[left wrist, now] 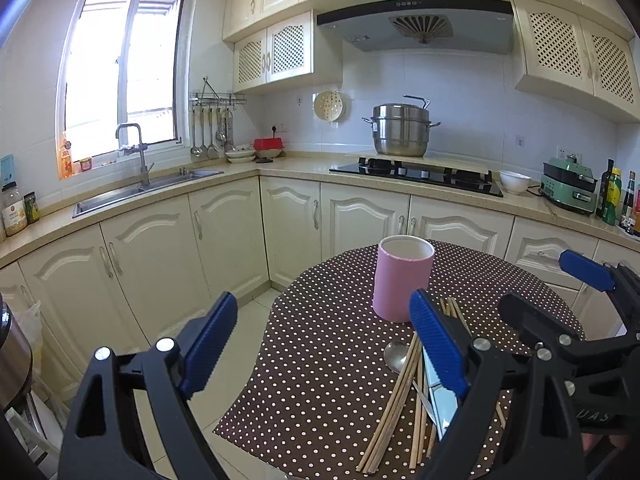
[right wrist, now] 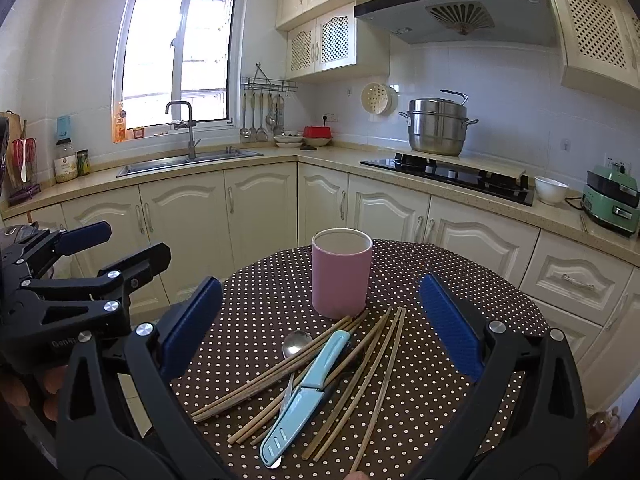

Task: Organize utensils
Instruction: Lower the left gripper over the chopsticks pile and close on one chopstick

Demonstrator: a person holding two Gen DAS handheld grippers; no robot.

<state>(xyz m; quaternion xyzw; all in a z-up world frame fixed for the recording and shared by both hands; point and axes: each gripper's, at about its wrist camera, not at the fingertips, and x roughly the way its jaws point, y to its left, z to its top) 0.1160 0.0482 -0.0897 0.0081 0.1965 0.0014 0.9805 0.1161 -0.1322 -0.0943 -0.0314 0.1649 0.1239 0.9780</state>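
The utensils lie in a loose heap on the dotted tablecloth [right wrist: 460,360], just in front of the pink cup [right wrist: 342,272]: a scatter of chopsticks [right wrist: 376,368], a spoon [right wrist: 297,342] with its bowl toward the cup, and a blue knife [right wrist: 304,392] in its sheath lying across the sticks. The cup stands upright and looks empty from this angle, so nothing seems to have been sorted yet.

The right gripper [right wrist: 320,332] hangs above the heap, fingers wide apart, holding nothing. The left gripper [left wrist: 324,348] sits off to the left of the pile, over the table edge, fingers also spread and empty.

The step in hand looks like the first pick. The knife is the sensible target: it lies on top and pins several sticks, so lifting it frees the rest. The right gripper should come down across the handle, not along it, and close on the thicker handle part near the cup end. A grip at the sheath risks pulling the cover off.

The chopsticks will be the fiddly part. They are thin, crossed and likely to roll, so it may be best to take them a few at a time near one end, tilt them upright and drop them in. The left gripper could steady the cup, which may tip if a stick catches its rim. The spoon handle runs under the knife, so that comes afterwards.
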